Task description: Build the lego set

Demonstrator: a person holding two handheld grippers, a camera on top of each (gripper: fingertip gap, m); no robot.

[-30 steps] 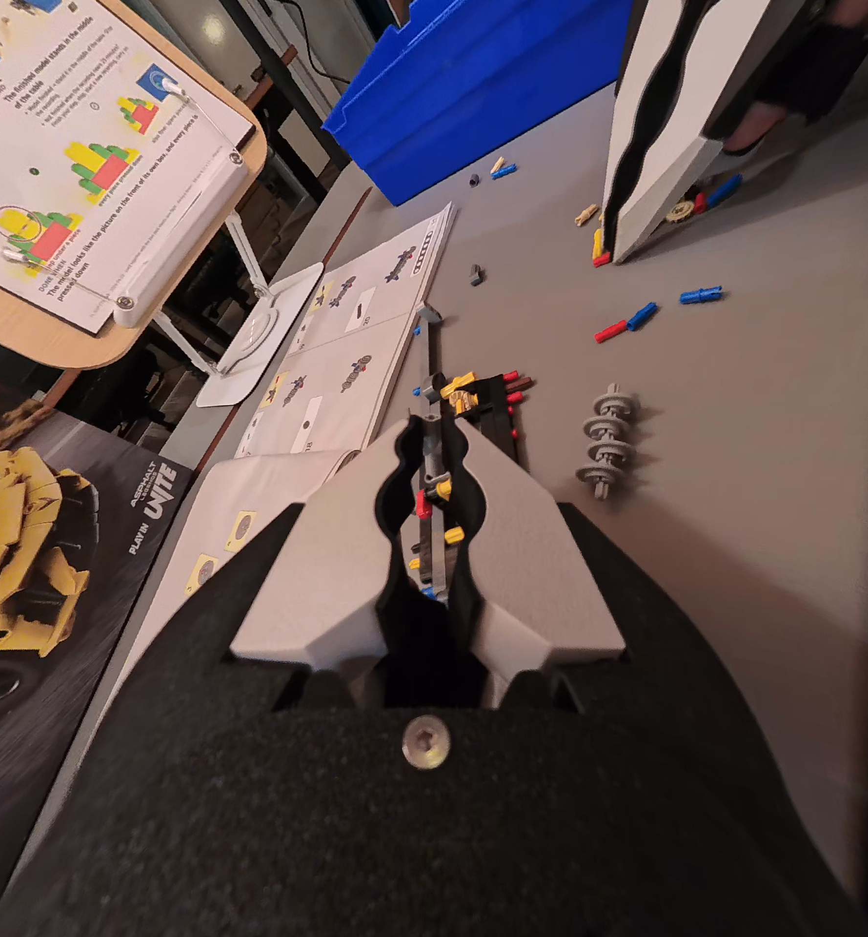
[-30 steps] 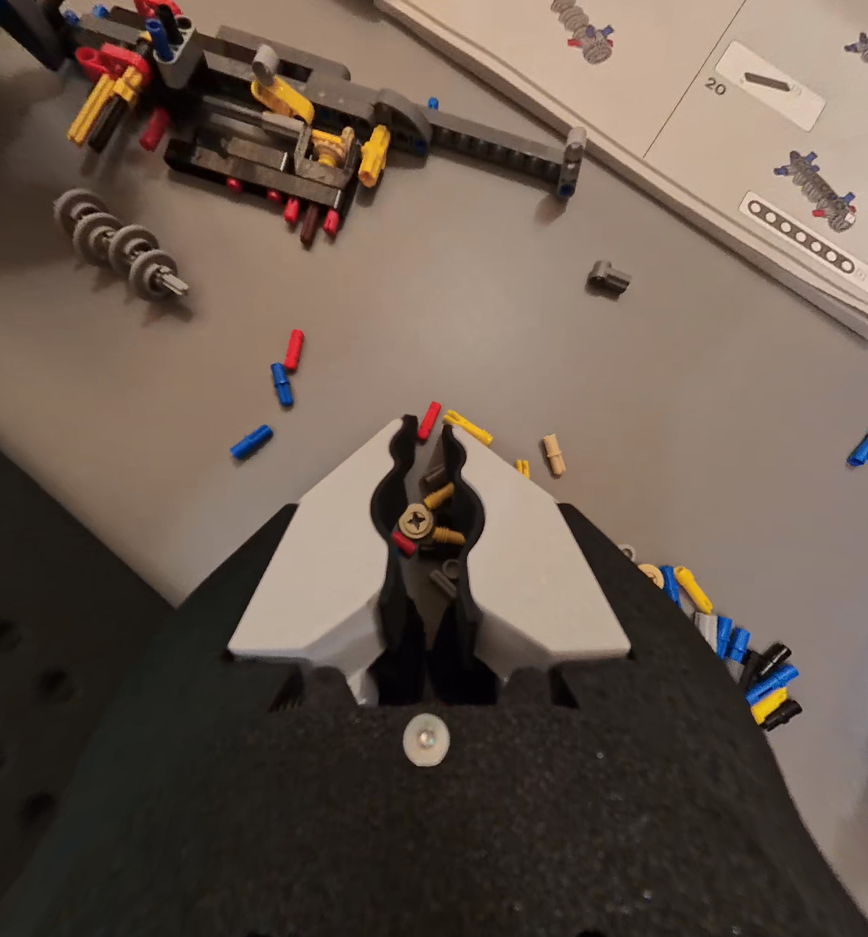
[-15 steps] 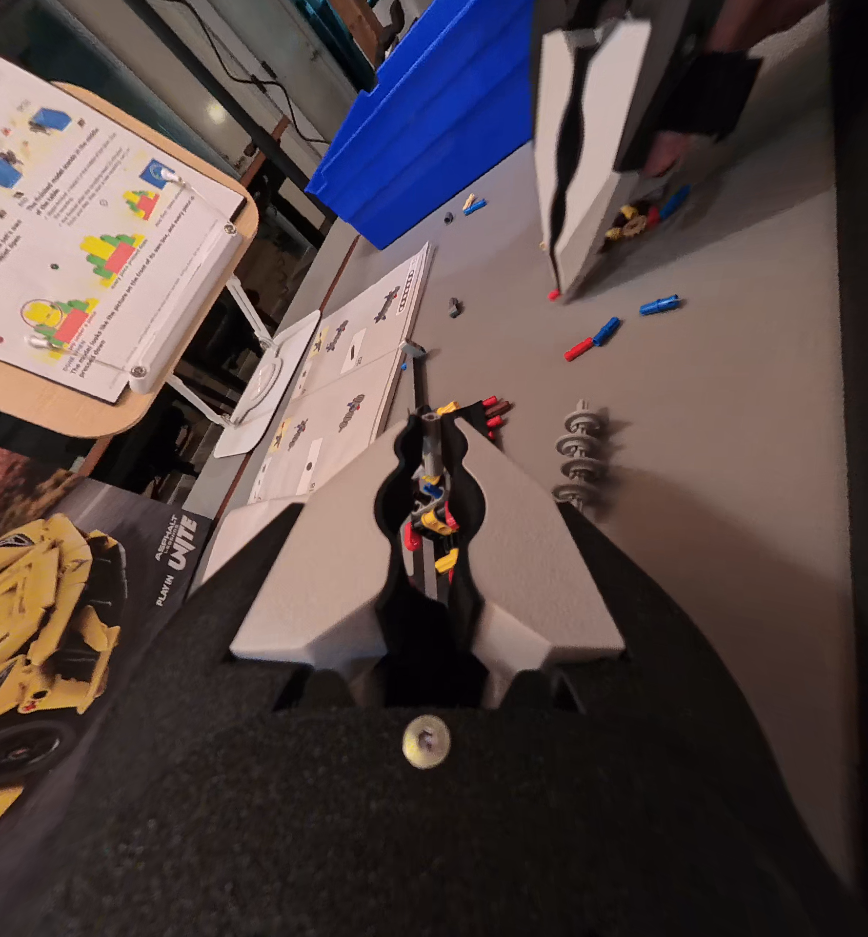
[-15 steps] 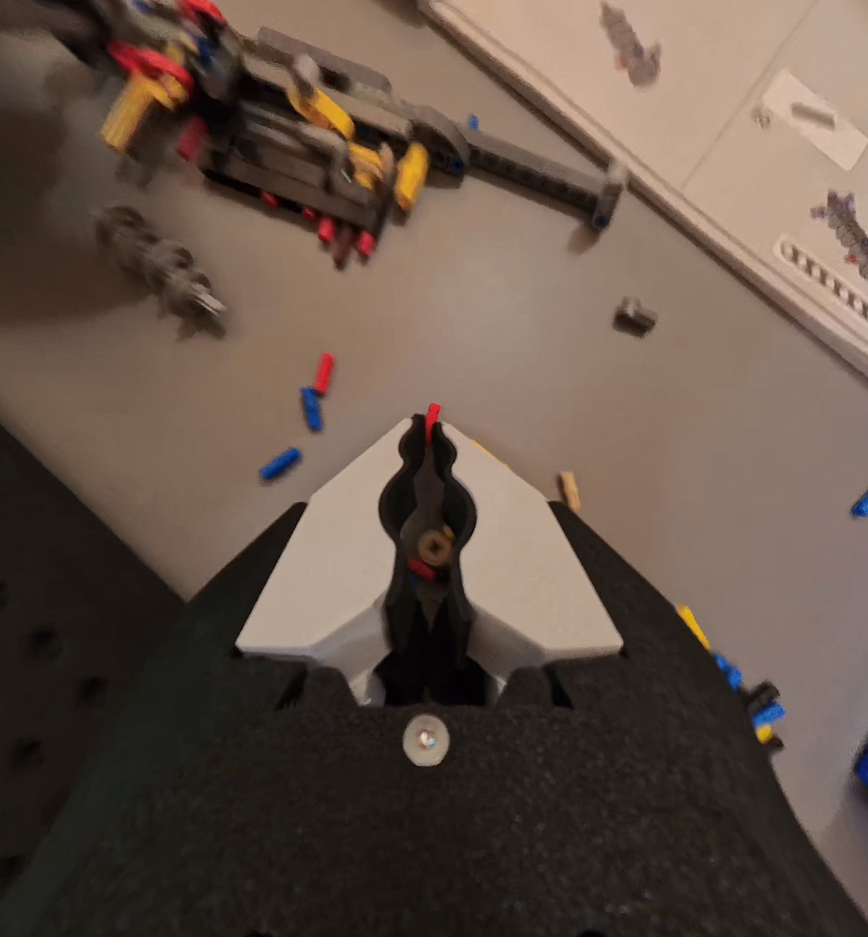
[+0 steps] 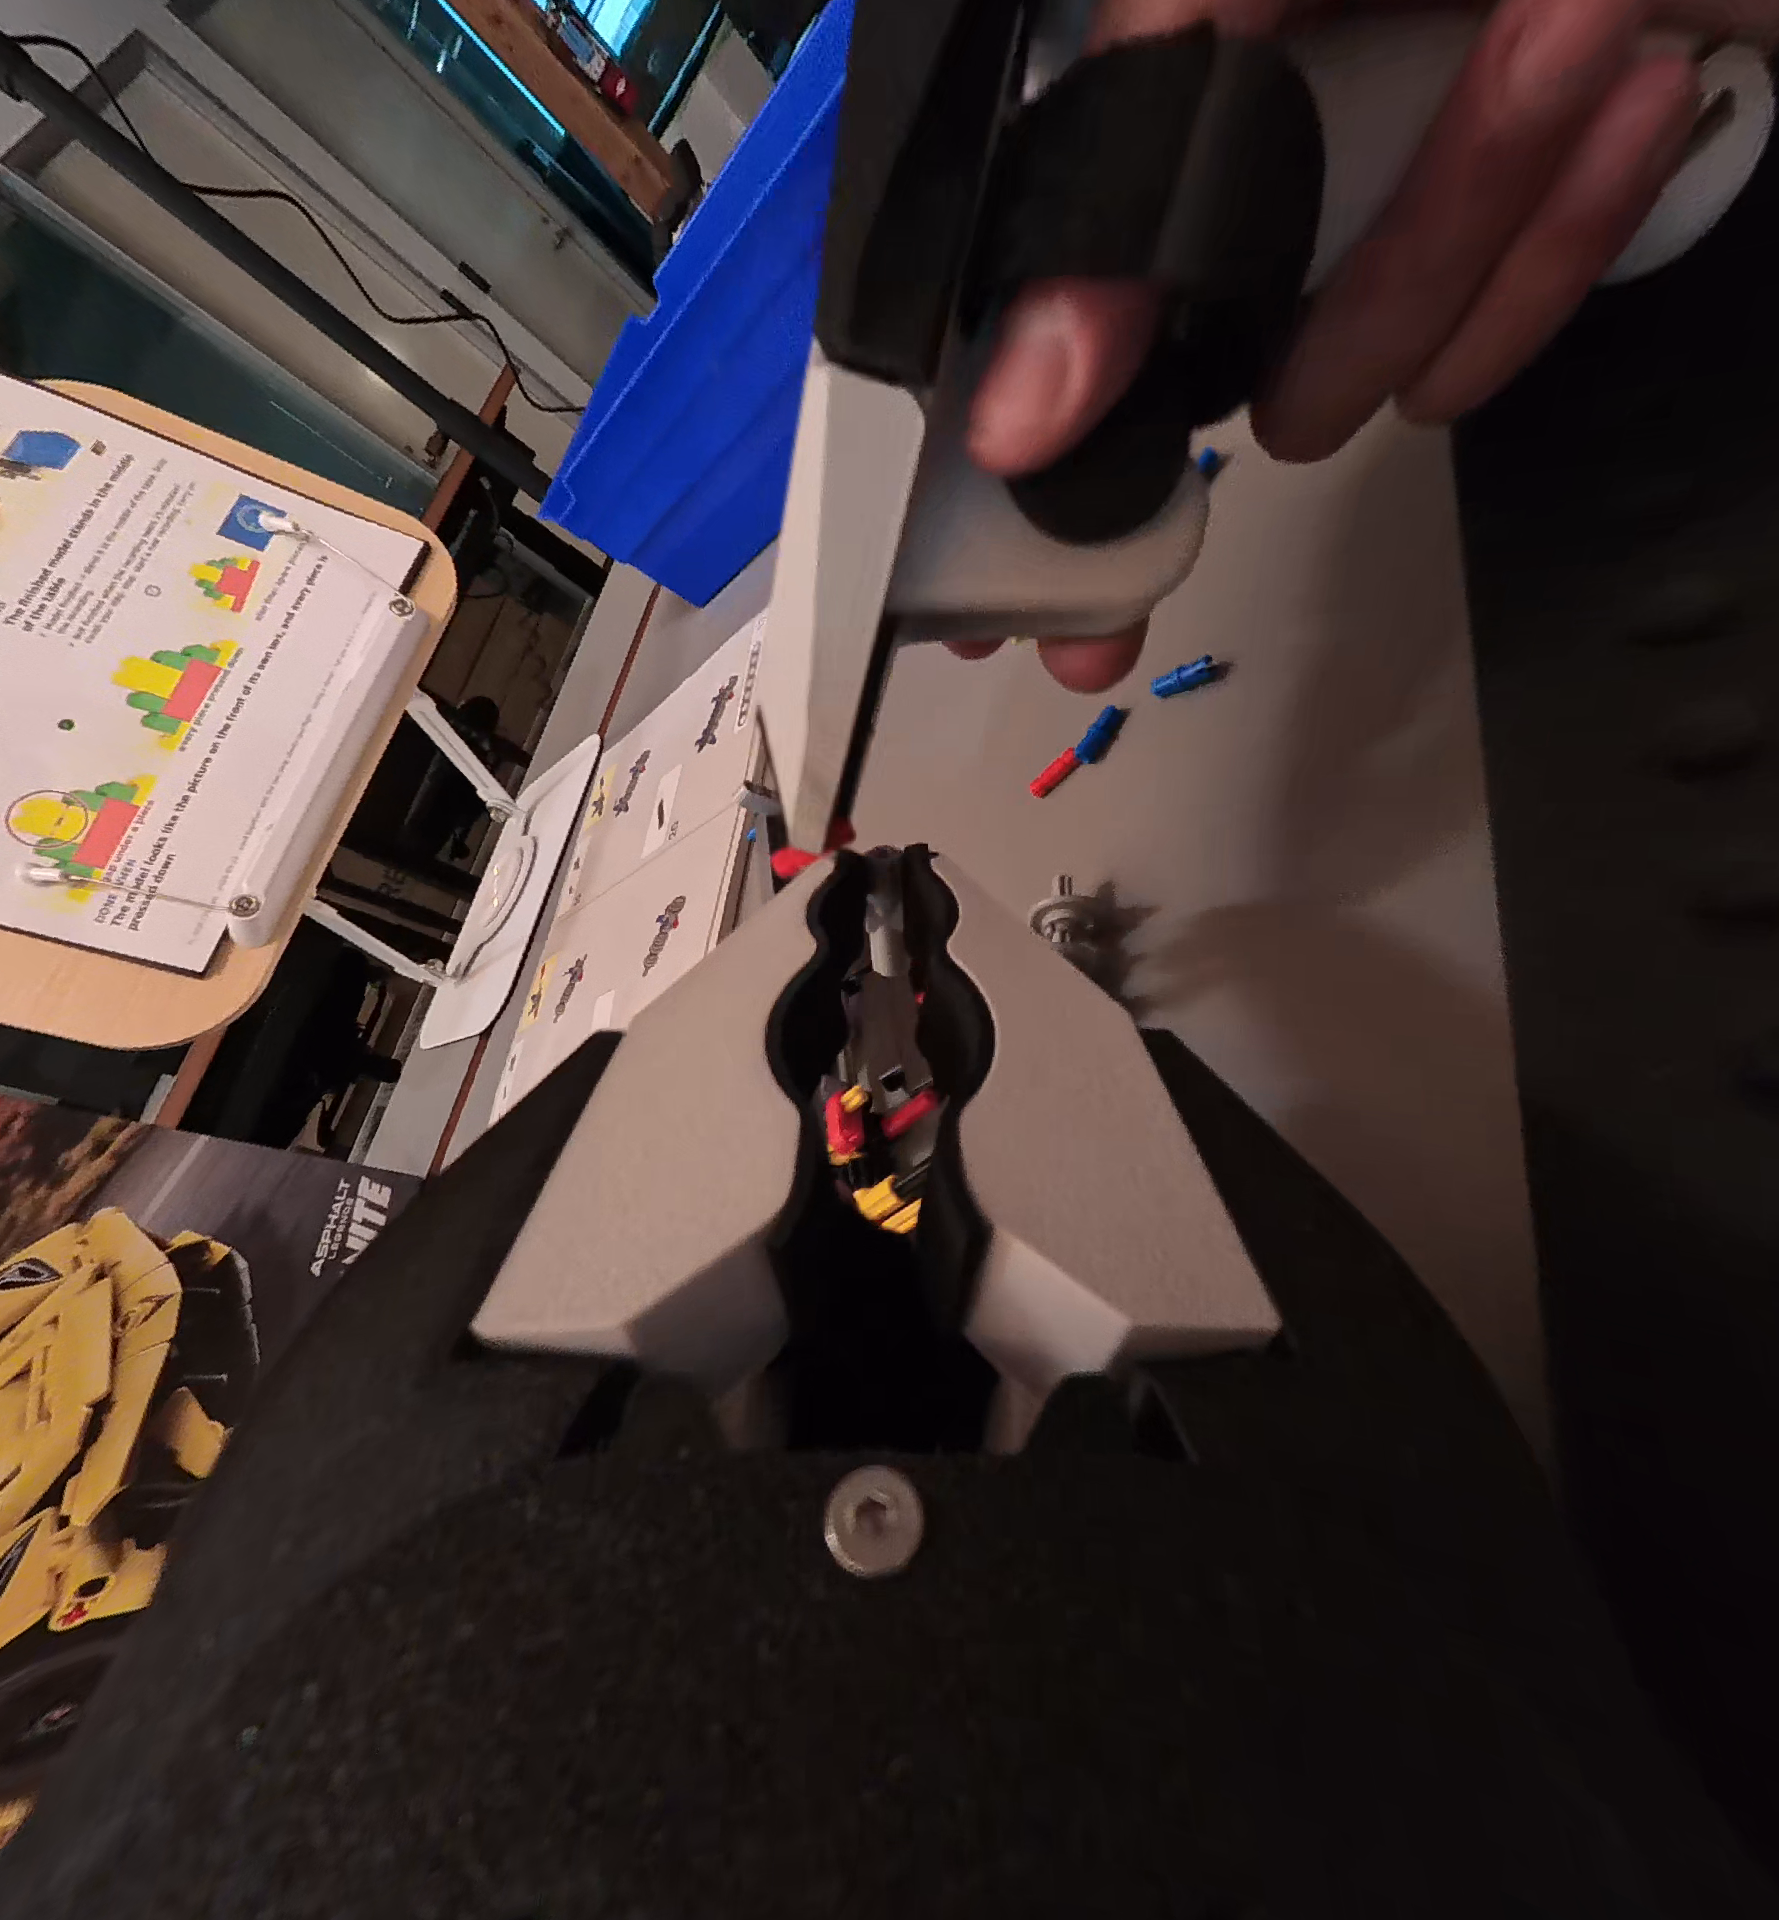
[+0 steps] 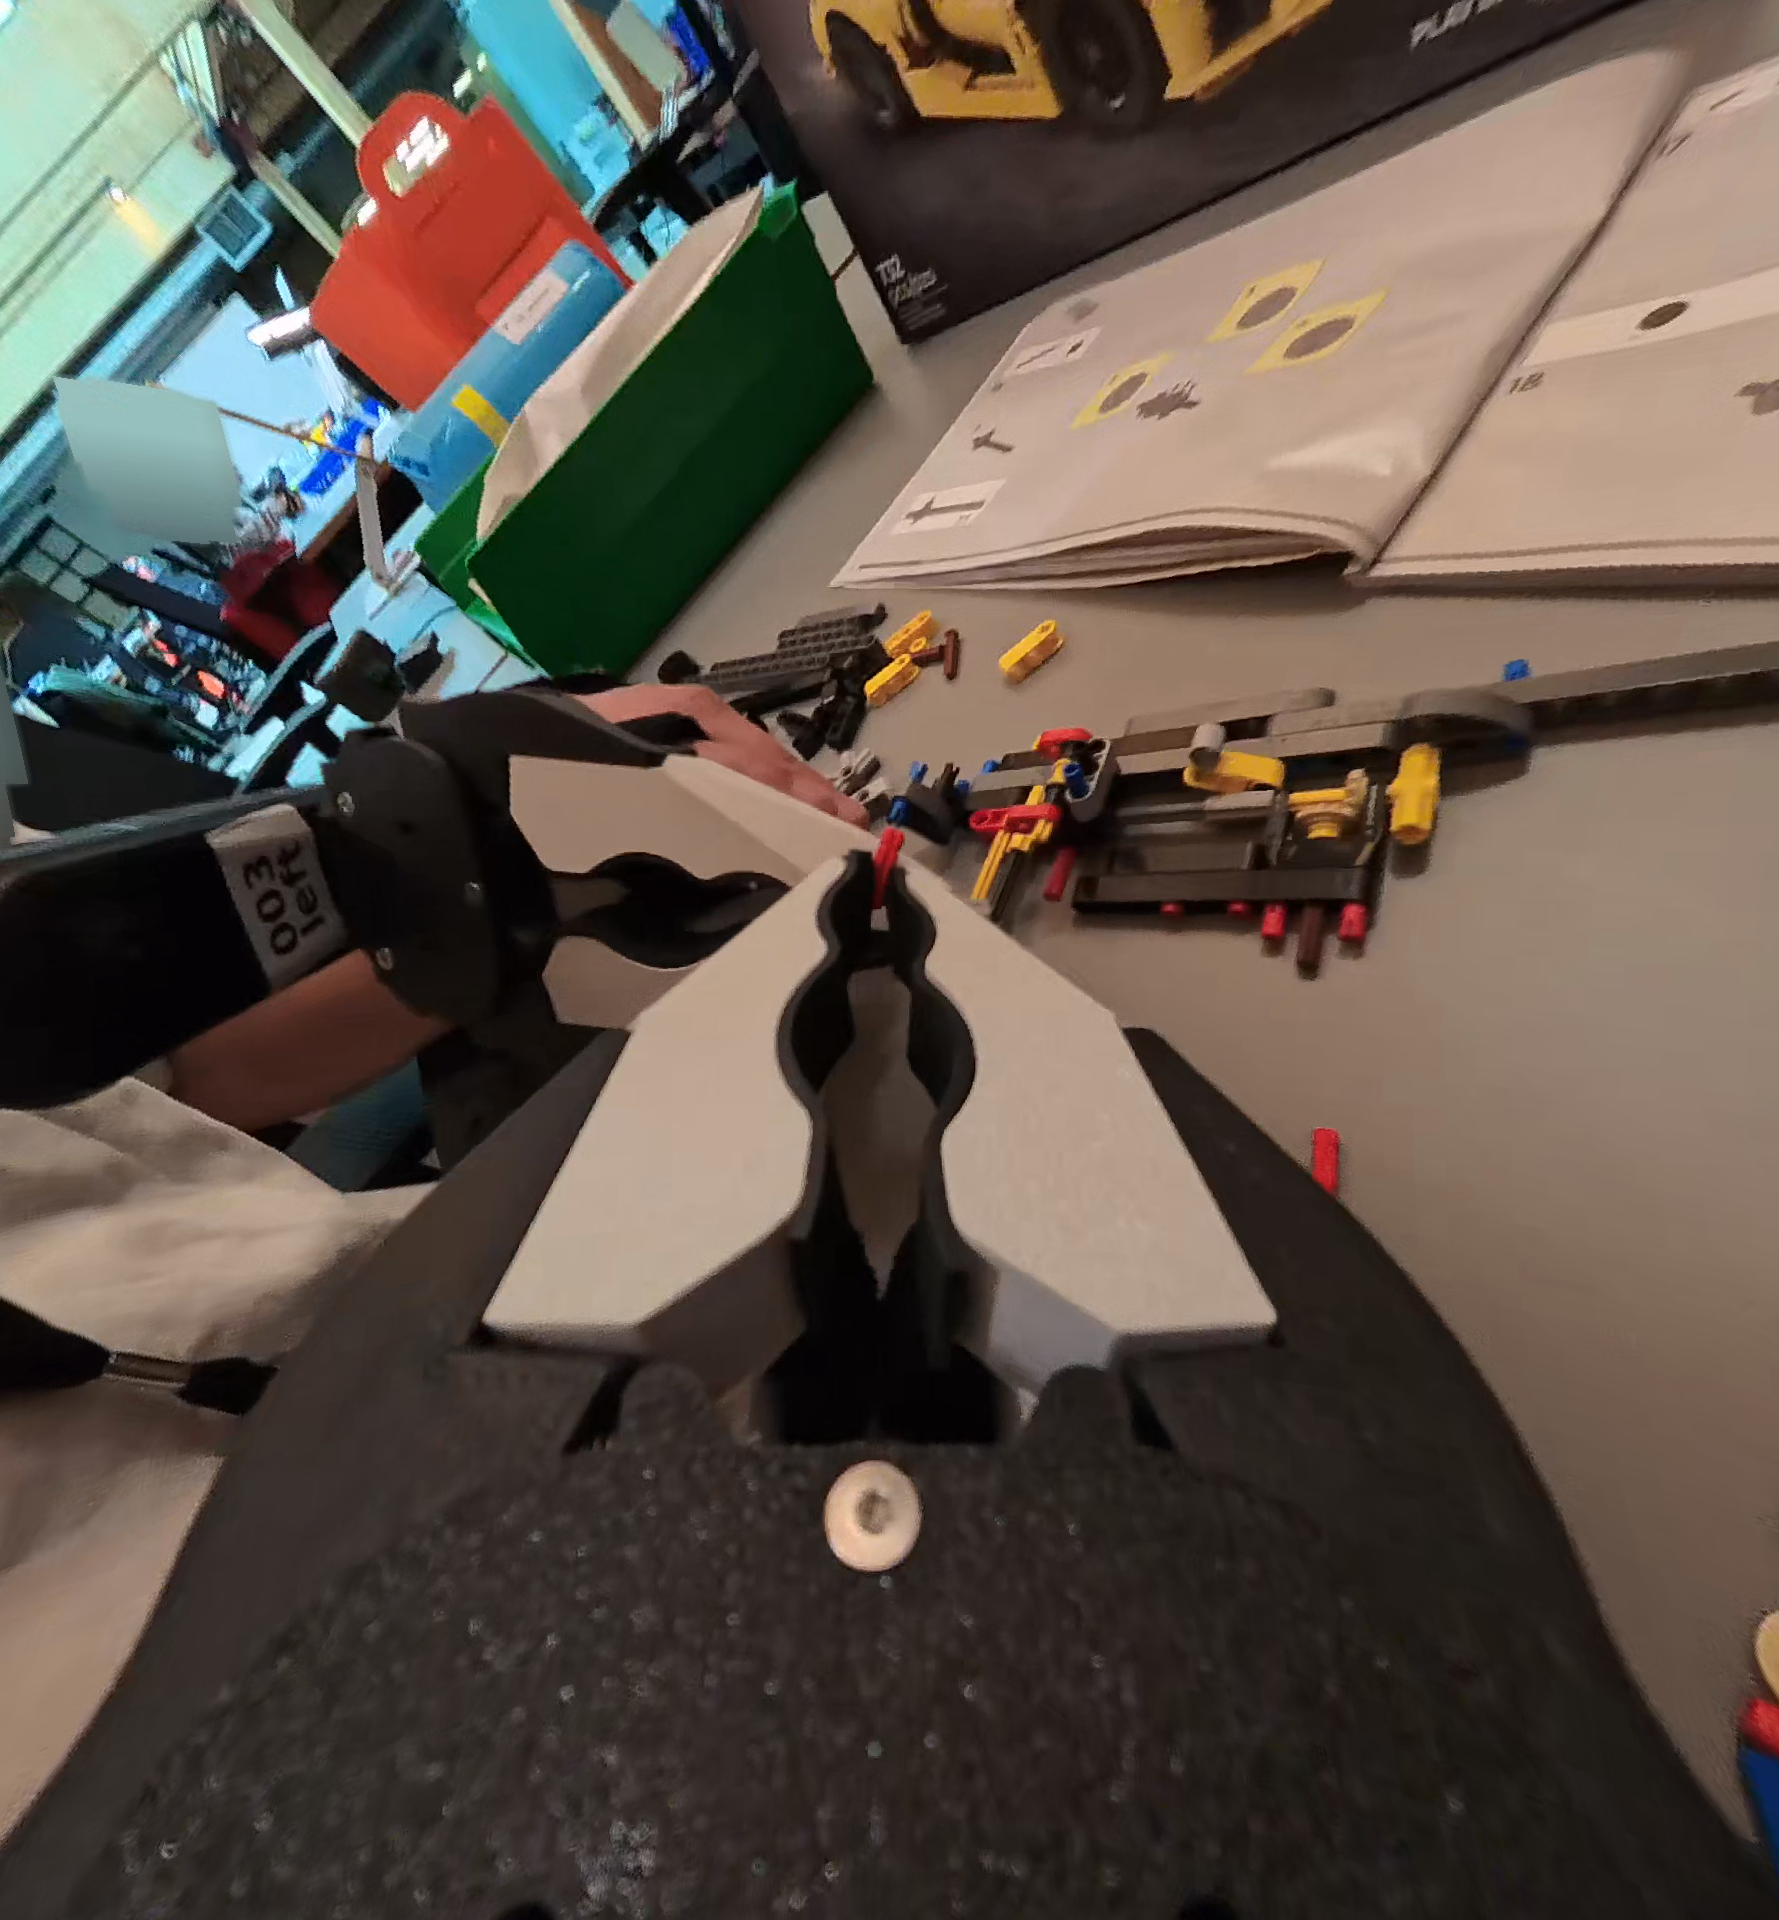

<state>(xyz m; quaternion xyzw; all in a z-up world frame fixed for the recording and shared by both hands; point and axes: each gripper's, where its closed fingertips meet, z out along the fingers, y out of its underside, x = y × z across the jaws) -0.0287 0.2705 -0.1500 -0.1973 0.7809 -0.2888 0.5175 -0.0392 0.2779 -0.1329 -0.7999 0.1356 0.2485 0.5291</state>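
Right wrist view, right claw (image 6: 883,883) pinched on red pin (image 6: 885,860), tips near left claw (image 6: 833,821).

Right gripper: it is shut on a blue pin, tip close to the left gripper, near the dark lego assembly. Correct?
Not quite: the pin is red, not blue, as the right wrist view shows. The right gripper is shut on it, close to the left gripper, near the dark lego assembly.

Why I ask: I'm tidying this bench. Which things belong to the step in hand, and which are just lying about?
In hand: red pin, in the jaws of the right gripper; partly built lego assembly; left gripper at its end; open instruction booklet.
Lying about: spare red pin; yellow and black loose parts; green bin; blue bin; set box.
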